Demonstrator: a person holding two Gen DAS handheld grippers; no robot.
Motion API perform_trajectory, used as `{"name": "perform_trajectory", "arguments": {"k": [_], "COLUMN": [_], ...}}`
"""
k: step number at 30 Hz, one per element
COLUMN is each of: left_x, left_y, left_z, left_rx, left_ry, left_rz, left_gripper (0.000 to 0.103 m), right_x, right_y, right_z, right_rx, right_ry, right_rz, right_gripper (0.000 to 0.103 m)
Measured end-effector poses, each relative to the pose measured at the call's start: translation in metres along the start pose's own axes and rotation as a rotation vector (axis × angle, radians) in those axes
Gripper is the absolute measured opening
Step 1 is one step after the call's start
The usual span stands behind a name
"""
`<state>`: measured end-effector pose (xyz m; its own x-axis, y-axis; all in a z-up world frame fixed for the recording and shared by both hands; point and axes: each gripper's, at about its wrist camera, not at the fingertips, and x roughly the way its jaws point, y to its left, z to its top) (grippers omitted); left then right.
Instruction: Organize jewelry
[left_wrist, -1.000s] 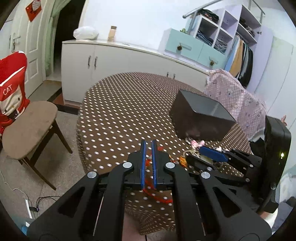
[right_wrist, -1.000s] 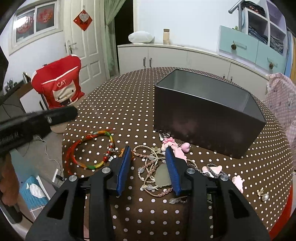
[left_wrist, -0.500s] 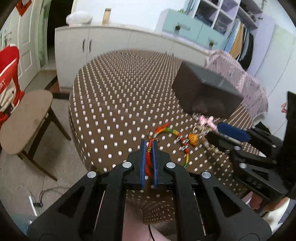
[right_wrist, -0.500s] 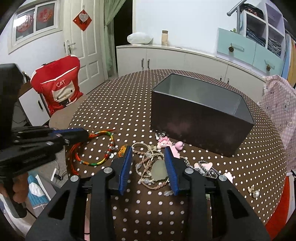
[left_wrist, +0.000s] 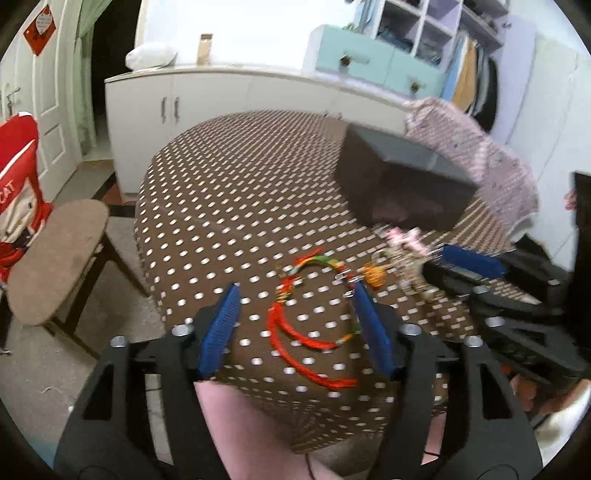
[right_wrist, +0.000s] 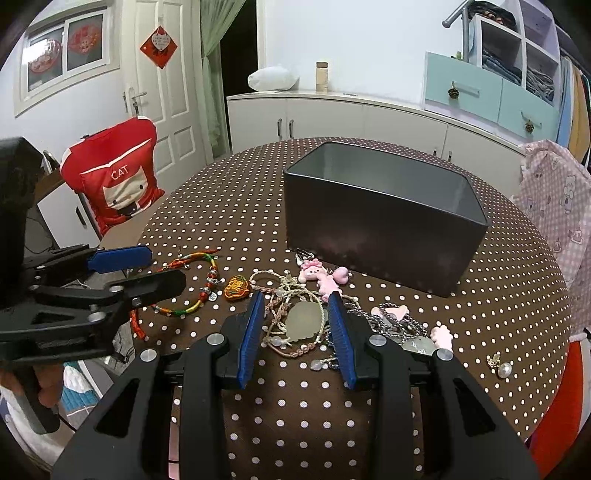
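Observation:
A red, green and yellow cord bracelet (left_wrist: 310, 306) lies on the dotted table near its front edge; it also shows in the right wrist view (right_wrist: 201, 291). My left gripper (left_wrist: 297, 306) is open, its blue pads on either side of the bracelet. My right gripper (right_wrist: 295, 319) is open over a tangle of beaded cord necklaces with a pale stone (right_wrist: 304, 321). A dark open metal box (right_wrist: 380, 218) stands behind the pile. A pink charm (right_wrist: 321, 277) and an orange charm (right_wrist: 236, 288) lie near it.
A pearl earring (right_wrist: 500, 365) and a pink clip (right_wrist: 441, 338) lie at the right. A chair with a red CAT cover (right_wrist: 114, 181) stands left of the round table (right_wrist: 229, 184). White cabinets (right_wrist: 351, 114) line the far wall.
My left gripper was shut on the bracelet's red cord and has opened; the bracelet now lies flat between its pads. The right gripper has barely moved.

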<state>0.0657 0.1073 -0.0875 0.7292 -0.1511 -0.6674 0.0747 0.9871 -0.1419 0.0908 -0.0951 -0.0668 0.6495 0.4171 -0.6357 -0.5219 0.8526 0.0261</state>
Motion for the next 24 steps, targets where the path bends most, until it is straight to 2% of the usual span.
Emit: {"name": "perform_trajectory", "arguments": {"k": [1,2,4,7,14,16,19,22,24], "left_x": [0.000,0.001,-0.001,-0.008,-0.035,-0.038,-0.036,-0.030,-0.028], "left_y": [-0.001,-0.003,-0.005,-0.002,0.015,0.016,0.017,0.017,0.017], "left_z": [-0.001,-0.002,-0.003,-0.003,0.008,0.009,0.007,0.004,0.002], "left_rx": [0.016,0.036,0.048,0.025,-0.032,-0.035,-0.043,-0.047,-0.056], "left_ry": [-0.010,-0.017,-0.025,-0.071,-0.202,-0.225,-0.230,-0.222,-0.214], "left_rz": [0.047,0.105,0.124,0.148,0.054,0.058,0.024,0.012,-0.004], "left_gripper": [0.021,0.016,0.006,0.005,0.005,0.005,0.005,0.005,0.005], "right_x": [0.000,-0.001,-0.001,-0.001,0.009,0.019,0.034,0.036,0.034], "right_y": [-0.001,-0.001,-0.001,0.001,0.017,0.021,0.024,0.021,0.023], "right_z": [0.000,-0.001,-0.001,0.001,0.007,0.009,0.009,0.011,0.009], "right_rx": [0.002,0.004,0.004,0.001,-0.066,-0.081,-0.105,-0.098,-0.119], "right_ry": [-0.001,-0.002,-0.005,-0.011,-0.003,0.016,0.034,0.050,0.044], "right_rz": [0.002,0.004,0.006,0.012,0.042,0.030,-0.002,0.014,0.013], "right_gripper": [0.034,0.034,0.034,0.034,0.034,0.034,0.034,0.033,0.028]}}
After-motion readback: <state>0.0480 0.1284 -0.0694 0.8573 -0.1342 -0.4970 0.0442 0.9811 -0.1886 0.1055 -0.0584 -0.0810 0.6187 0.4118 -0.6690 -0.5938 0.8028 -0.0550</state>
